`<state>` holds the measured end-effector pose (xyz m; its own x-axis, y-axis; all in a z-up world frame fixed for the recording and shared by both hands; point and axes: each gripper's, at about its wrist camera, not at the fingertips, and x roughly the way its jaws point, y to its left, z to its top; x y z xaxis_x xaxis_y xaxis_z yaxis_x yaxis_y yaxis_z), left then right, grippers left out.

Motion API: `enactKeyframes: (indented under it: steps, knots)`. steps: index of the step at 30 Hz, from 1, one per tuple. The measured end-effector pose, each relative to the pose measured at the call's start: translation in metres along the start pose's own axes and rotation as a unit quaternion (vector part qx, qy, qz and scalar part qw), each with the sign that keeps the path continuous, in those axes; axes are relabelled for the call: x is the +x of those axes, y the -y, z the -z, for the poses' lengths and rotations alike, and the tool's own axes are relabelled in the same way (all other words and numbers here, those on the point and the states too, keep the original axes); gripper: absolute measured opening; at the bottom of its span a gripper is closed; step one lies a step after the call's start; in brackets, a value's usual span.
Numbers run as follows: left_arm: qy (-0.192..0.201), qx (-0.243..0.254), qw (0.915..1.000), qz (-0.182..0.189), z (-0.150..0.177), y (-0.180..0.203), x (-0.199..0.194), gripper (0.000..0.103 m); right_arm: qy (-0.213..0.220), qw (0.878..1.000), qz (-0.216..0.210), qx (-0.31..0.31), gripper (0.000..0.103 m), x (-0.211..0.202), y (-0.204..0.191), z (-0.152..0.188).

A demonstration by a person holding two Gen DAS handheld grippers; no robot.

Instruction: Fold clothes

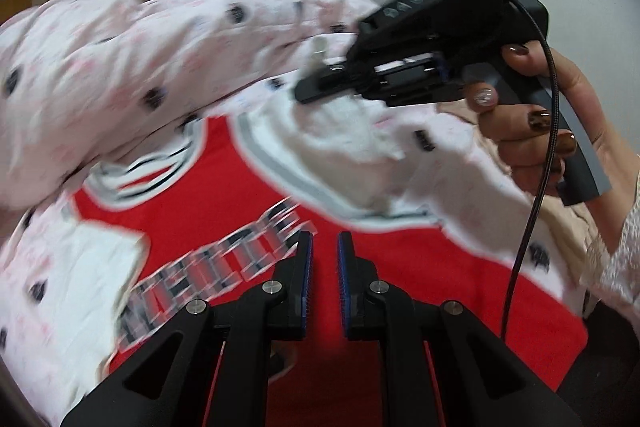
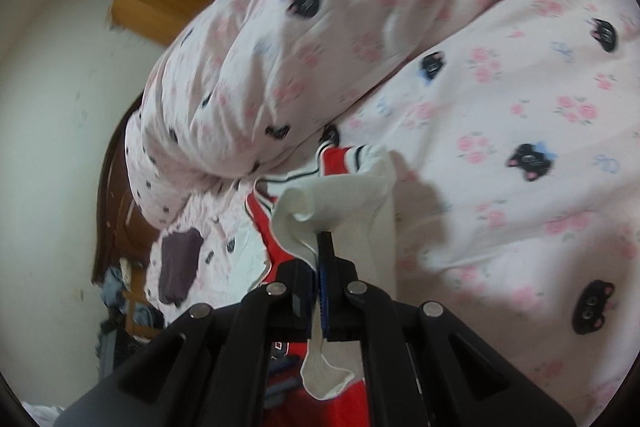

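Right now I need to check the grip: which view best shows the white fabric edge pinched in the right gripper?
The right wrist view: the right gripper is shut on the white fabric edge. The left wrist view shows it side-on, blurred, the pinch unclear.

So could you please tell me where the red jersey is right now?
The red jersey lies spread on the pink printed bedding, filling the centre of the left wrist view beneath the left gripper; the right gripper pinches its white edge.

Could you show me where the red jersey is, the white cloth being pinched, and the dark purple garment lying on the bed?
Red jersey (image 1: 240, 195): left wrist view, on its red chest.
White cloth (image 2: 340, 199): right wrist view, on the fold above the fingers.
Dark purple garment (image 2: 180, 263): right wrist view, on its middle.
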<state>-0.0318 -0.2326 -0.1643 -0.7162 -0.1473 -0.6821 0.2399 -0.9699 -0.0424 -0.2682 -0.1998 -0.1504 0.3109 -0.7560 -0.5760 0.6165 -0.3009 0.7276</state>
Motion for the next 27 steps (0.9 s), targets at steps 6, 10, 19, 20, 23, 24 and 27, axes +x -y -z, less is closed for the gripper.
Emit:
enactKeyframes:
  steps: [6, 10, 19, 20, 23, 24, 27]
  knots:
    - [0.002, -0.030, 0.9989, -0.037, 0.025, -0.042, -0.031, 0.010, -0.028, 0.999, 0.017, -0.030, 0.003, 0.028, -0.018, 0.008]
    - [0.001, -0.053, 0.9975, -0.046, 0.038, -0.062, -0.039, 0.011, -0.040, 0.998, 0.034, -0.046, 0.003, 0.041, -0.027, 0.014]
    - [0.004, -0.087, 0.9946, -0.056, 0.052, -0.078, -0.040, 0.031, -0.065, 0.989, 0.094, -0.091, 0.003, 0.071, -0.043, 0.027]
    - [0.003, -0.090, 0.9943, -0.056, 0.053, -0.080, -0.039, 0.031, -0.067, 0.988, 0.098, -0.094, 0.003, 0.074, -0.044, 0.028]
    - [0.001, -0.091, 0.9942, -0.057, 0.055, -0.079, -0.036, 0.031, -0.070, 0.987, 0.108, -0.100, 0.003, 0.079, -0.045, 0.029]
    - [0.000, -0.089, 0.9944, -0.057, 0.056, -0.078, -0.035, 0.031, -0.072, 0.986, 0.110, -0.102, 0.003, 0.080, -0.045, 0.030]
    - [-0.006, -0.085, 0.9946, -0.060, 0.057, -0.075, -0.031, 0.031, -0.079, 0.984, 0.122, -0.106, 0.007, 0.085, -0.043, 0.033]
